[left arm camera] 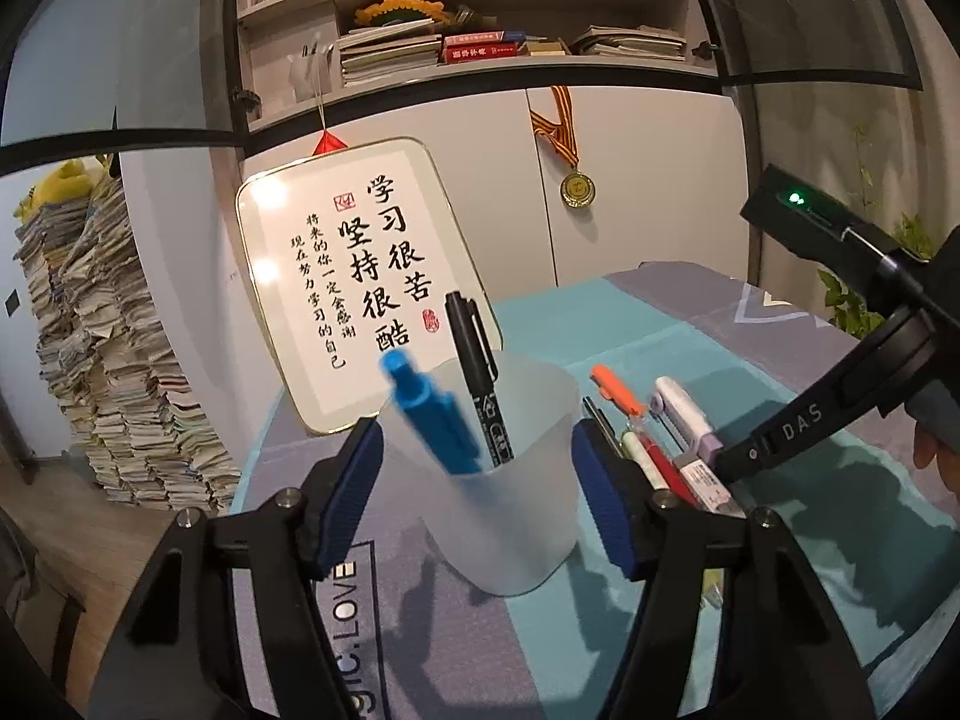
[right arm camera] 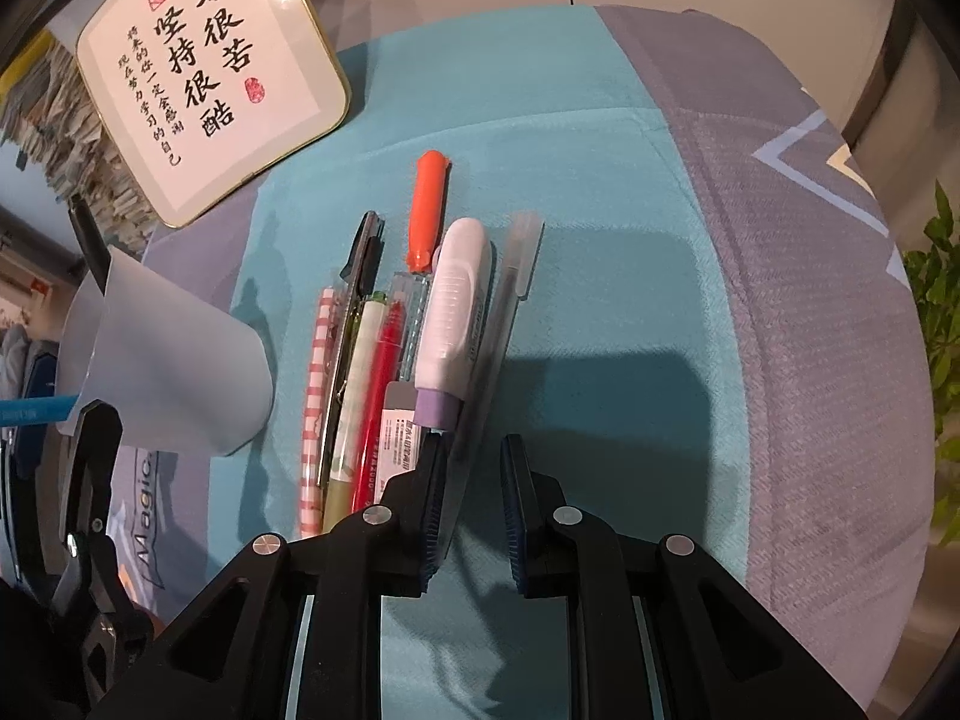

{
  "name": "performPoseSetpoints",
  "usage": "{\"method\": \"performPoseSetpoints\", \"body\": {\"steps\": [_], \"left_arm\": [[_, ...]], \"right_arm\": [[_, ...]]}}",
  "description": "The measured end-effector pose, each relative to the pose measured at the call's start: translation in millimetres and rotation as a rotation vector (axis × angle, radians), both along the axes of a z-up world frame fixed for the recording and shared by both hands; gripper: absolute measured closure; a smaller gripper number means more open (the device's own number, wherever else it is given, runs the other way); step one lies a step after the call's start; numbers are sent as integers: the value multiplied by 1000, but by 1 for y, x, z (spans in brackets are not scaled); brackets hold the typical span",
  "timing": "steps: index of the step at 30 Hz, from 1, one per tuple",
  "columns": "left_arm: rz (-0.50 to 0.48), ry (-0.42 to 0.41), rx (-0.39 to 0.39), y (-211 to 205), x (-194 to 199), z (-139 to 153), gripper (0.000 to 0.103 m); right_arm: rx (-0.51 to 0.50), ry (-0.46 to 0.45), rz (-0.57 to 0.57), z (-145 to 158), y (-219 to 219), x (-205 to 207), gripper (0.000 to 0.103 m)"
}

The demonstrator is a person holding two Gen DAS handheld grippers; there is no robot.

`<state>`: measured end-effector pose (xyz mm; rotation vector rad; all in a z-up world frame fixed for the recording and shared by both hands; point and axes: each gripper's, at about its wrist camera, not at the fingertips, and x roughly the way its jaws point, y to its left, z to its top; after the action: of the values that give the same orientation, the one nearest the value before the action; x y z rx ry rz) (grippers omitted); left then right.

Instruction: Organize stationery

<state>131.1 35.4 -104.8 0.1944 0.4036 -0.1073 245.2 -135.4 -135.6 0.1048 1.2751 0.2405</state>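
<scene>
A cloth (right arm camera: pixel 570 120) covered the table; a framed sign (left arm camera: pixel 360 276) leaned at the back, with a medal (left arm camera: pixel 578 187) beyond on the cabinet; nothing blocked either claw. The cup (left arm camera: pixel 504 480) stood between the left claw's (left arm camera: pixel 477 492) pads, which pinched its sides; inside it stood a blue pen (left arm camera: pixel 435 420), blurred, and a black marker (left arm camera: pixel 477 372). The row of pens (right arm camera: pixel 384 360) lay just ahead of the right claw (right arm camera: pixel 474 510), beside the cup; that claw's jaws stood nearly pressed together, a slim clear pen (right arm camera: pixel 504 312) running into the gap; whether they gripped it I cannot tell.
</scene>
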Motion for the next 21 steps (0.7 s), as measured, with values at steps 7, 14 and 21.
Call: {"method": "performPoseSetpoints", "body": {"steps": [7, 14, 21], "left_arm": [[5, 27, -38, 3, 4, -1, 17], [-2, 53, -78, 6, 21, -1, 16], [-30, 67, -98, 7, 20, -2, 29]], "right_arm": [[-46, -50, -16, 7, -7, -6, 89], [-61, -39, -17, 7, -19, -14, 89], [-77, -19, 46, 8, -21, -33, 89]]}}
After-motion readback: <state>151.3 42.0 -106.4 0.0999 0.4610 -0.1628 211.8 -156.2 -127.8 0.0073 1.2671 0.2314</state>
